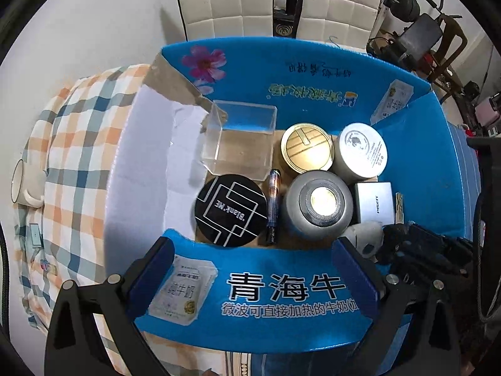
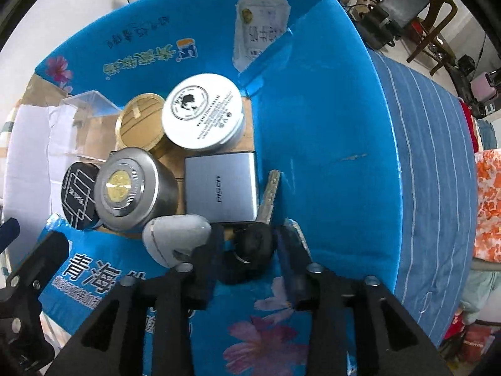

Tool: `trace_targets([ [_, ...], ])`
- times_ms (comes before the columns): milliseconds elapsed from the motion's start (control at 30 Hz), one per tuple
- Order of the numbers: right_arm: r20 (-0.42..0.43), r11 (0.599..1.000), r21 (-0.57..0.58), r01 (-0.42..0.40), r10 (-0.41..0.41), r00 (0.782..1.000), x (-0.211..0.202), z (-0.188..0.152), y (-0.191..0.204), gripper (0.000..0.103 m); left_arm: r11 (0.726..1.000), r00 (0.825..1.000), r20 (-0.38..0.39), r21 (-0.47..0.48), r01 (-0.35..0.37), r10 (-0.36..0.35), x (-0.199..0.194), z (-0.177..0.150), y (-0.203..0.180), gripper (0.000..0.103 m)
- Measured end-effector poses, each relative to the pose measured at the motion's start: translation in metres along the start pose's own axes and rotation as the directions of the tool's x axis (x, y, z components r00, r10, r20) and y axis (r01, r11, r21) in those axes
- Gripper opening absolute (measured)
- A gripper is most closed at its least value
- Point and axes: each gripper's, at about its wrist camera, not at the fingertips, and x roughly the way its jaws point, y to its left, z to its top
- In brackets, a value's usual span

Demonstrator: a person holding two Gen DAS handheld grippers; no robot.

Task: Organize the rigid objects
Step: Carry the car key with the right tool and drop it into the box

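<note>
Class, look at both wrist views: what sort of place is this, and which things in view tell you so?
Most likely a room in a home, not a lab or workshop. A checked cloth covers the table, two padded white chairs stand behind it, and exercise equipment sits to one side. A reused blue milk carton holds the household items.

Blue printed cardboard box [image 1: 432, 163] with pink flower; black round tin [image 1: 231, 210] with white lines; orange-blue checked cloth [image 1: 78, 131].
</note>
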Motion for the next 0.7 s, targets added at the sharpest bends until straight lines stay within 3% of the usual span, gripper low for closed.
trace_targets([
  [100, 0.015, 1.000, -0.003, 0.008, -0.008, 1.000, -0.006, 0.002, 0.002, 0.071, 1.000, 1.000, 0.011, -0.010, -0.005, 0.005, -0.007, 0.001, 0.006, 0.103],
  [133, 0.020, 1.000, -0.001, -0.006, 0.006, 1.000, -0.009, 0.002, 0.001, 0.089, 1.000, 1.000, 0.015, -0.014, -0.006, 0.006, -0.009, 0.001, 0.007, 0.103],
  [167, 0.026, 1.000, 0.004, -0.030, 0.030, 0.999, -0.012, 0.002, 0.003, 0.092, 1.000, 1.000, 0.019, -0.017, -0.006, 0.007, -0.012, 0.002, 0.009, 0.103],
  [467, 0.073, 0.999, 0.008, -0.041, 0.040, 0.997, -0.061, -0.002, 0.003, 0.092, 1.000, 0.998, 0.055, -0.024, -0.013, 0.015, -0.048, -0.002, 0.012, 0.103],
  [700, 0.162, 0.995, 0.006, -0.102, 0.099, 0.982, -0.143, -0.036, -0.009, 0.092, 0.999, 0.991, 0.132, -0.034, 0.019, -0.014, -0.119, -0.016, 0.009, 0.103],
])
